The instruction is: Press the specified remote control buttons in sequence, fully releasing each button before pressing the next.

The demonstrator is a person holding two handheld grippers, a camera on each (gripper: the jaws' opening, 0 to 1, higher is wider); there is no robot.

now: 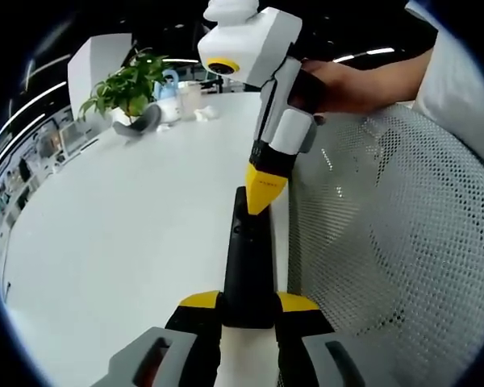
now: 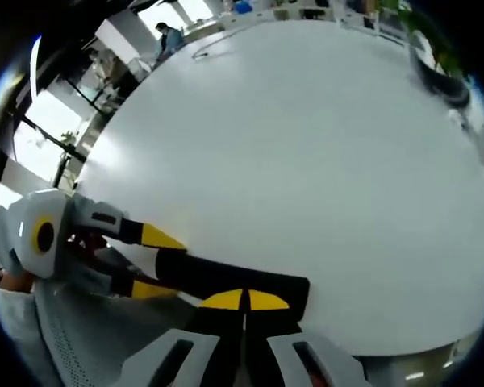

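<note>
Left tool (image 1: pixel 248 305) clamped on near end of remote (image 1: pixel 248 258), holding it at white surface (image 1: pixel 121 242) edge. Right tool (image 1: pixel 264 193) jaws closed, yellow tip down on remote's far end. Remote: slim, black, long.

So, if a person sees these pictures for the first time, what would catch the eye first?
Probably the black remote control, clamped between the left gripper's yellow-tipped jaws at the edge of the white table. The right gripper comes down on its far end with closed yellow tips, a hand behind it. After that, the green potted plant at the table's far side.
</note>
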